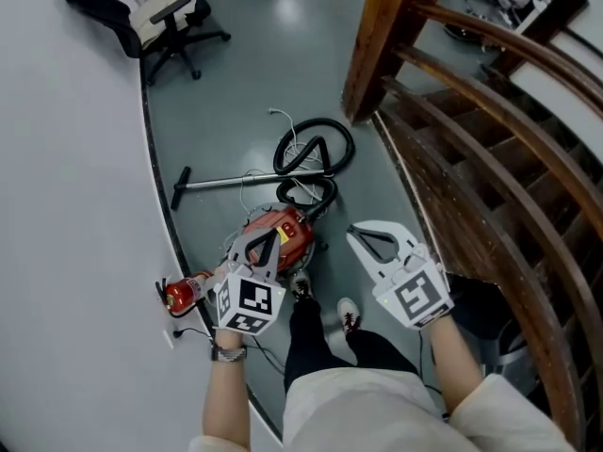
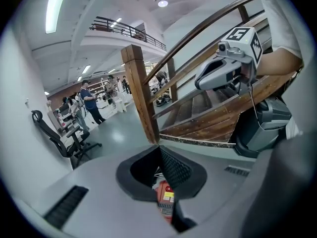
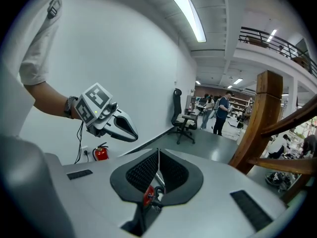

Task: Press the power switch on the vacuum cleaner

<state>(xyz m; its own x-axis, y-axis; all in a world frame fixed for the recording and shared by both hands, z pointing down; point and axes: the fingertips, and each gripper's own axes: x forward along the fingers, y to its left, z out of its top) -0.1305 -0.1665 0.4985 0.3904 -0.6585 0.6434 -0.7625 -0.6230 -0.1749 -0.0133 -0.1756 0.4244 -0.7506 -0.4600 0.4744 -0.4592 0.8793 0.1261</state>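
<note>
A red vacuum cleaner (image 1: 285,233) lies on the grey floor, with its black hose (image 1: 316,149) coiled beyond it and its wand (image 1: 240,181) stretched out to the left. My left gripper (image 1: 268,239) hangs over the cleaner's near side, jaws shut and empty. In the left gripper view the red body (image 2: 166,198) shows through the gap under the closed jaws (image 2: 159,148). My right gripper (image 1: 364,237) is to the right of the cleaner, above bare floor, also shut and empty (image 3: 158,150). A bit of the red body (image 3: 147,196) shows below its jaws. No switch can be made out.
A curved white wall (image 1: 75,186) runs along the left, with a red fire extinguisher (image 1: 179,293) at its foot. A wooden post (image 1: 382,36) and stair railing (image 1: 480,121) close off the right. An office chair (image 1: 165,22) stands far back. The person's shoes (image 1: 348,313) are just behind the cleaner.
</note>
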